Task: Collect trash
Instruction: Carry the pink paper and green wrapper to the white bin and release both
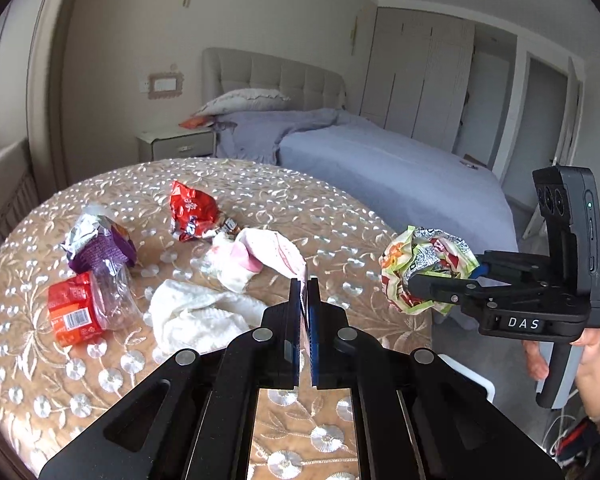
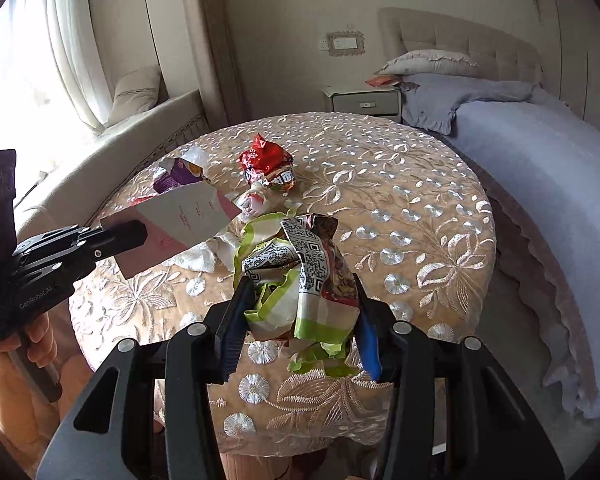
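My left gripper is shut on a pink and white wrapper, held above the round table; in the right wrist view the wrapper shows as a flat sheet in that gripper. My right gripper is shut on a crumpled green and white wrapper, held over the table's near edge; it also shows in the left wrist view. On the table lie a red wrapper, a purple wrapper, a crushed bottle with a red label and white tissue.
A bed with a blue cover stands behind and to the right of the table. A nightstand is at the back. A sofa runs along the window at the left.
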